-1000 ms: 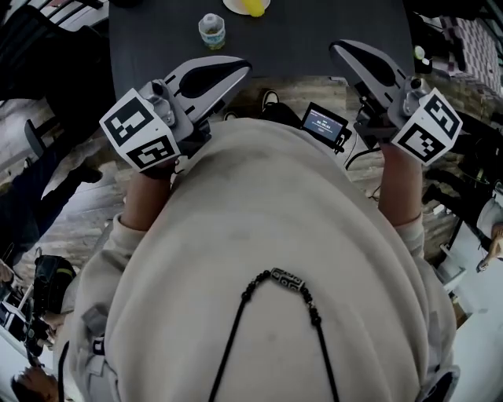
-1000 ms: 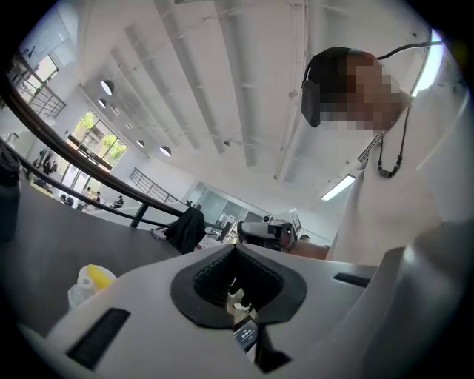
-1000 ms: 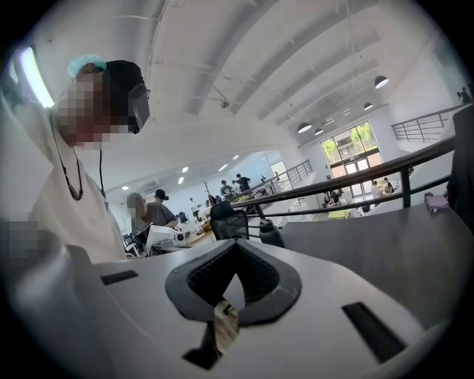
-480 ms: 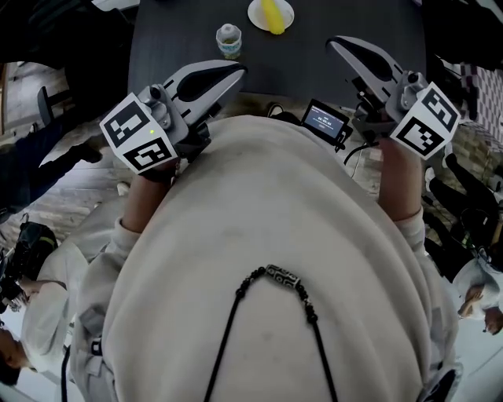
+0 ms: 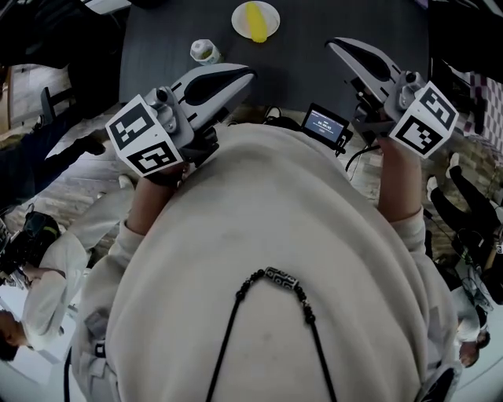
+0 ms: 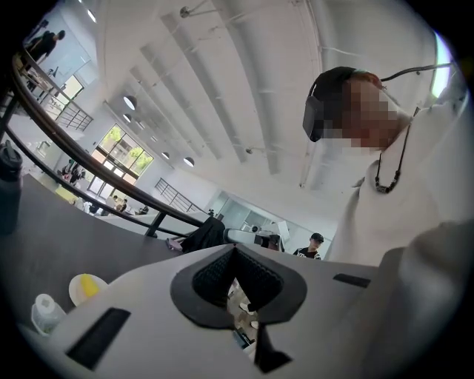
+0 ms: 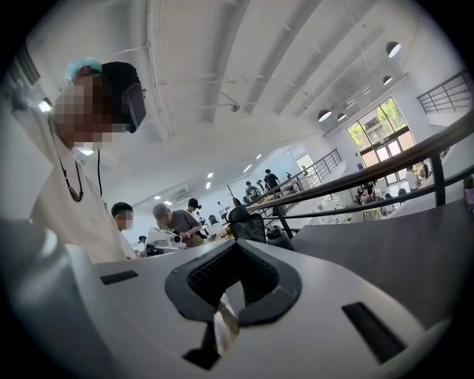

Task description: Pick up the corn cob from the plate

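On the dark desk [image 5: 157, 39] ahead of us, the corn cob [image 5: 254, 21] lies on its white plate [image 5: 271, 17], a small container [image 5: 206, 52] near it. We hold the left gripper [image 5: 248, 75] and right gripper [image 5: 332, 44] at the desk's near edge, well apart from the cob, their fingers closed together, empty.

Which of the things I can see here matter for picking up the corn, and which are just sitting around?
Part of the job:
- corn cob
- plate under it
- left gripper and right gripper, both shut and empty

Just lying about:
- small container on the dark table
- small screen at the person's front
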Motion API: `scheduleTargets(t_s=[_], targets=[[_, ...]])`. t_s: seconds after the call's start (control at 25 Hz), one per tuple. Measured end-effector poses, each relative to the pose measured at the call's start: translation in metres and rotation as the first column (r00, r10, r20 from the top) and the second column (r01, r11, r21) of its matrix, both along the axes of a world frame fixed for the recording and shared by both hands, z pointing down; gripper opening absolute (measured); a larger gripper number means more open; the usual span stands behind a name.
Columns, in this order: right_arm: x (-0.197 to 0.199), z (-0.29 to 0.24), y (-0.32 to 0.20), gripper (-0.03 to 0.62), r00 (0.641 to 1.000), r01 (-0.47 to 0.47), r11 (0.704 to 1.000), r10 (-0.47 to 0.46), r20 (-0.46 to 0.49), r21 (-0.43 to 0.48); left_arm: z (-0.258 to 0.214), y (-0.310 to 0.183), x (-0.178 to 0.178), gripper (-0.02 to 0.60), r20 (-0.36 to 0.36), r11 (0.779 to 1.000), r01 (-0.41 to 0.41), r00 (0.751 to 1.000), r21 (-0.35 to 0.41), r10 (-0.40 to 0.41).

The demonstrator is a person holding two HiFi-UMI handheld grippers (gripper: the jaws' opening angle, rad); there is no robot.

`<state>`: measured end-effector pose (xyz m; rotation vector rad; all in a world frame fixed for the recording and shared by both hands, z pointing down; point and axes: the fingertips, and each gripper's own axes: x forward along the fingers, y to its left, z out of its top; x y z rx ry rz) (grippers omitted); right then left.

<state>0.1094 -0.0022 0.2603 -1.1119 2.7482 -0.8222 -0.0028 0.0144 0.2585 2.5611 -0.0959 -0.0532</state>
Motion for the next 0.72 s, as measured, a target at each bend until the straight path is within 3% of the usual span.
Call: scheduleTargets(t_s=[0.16, 0.4, 0.56, 0.72], targets=[[0.014, 0.008, -0.009, 0.015, 0.999, 0.005, 1.000, -0.004, 0.033, -0.026, 0.003, -0.005, 0.016, 0.003, 0.033, 0.999, 0.000, 0.999, -0.034, 0.001], [0.026, 0.008, -0.010, 0.015, 0.998, -0.023, 0.999, 0.025, 0.058, -0.030, -0.005, -0.005, 0.014, 0.003, 0.070, 1.000, 0.013, 0.997, -0.025, -0.011], [0.026, 0.006, -0.009, 0.015, 0.998, -0.054, 0.998, 0.054, 0.039, -0.020, -0.005, -0.014, 0.010, 0.003, 0.059, 1.000, 0.001, 0.998, -0.022, 0.000], [0.032, -0.001, -0.016, 0.015, 0.992, -0.126, 0.992, 0.126, -0.002, 0.008, -0.001, -0.027, 0.019, 0.003, 0.021, 0.997, -0.074, 0.997, -0.005, 0.074]])
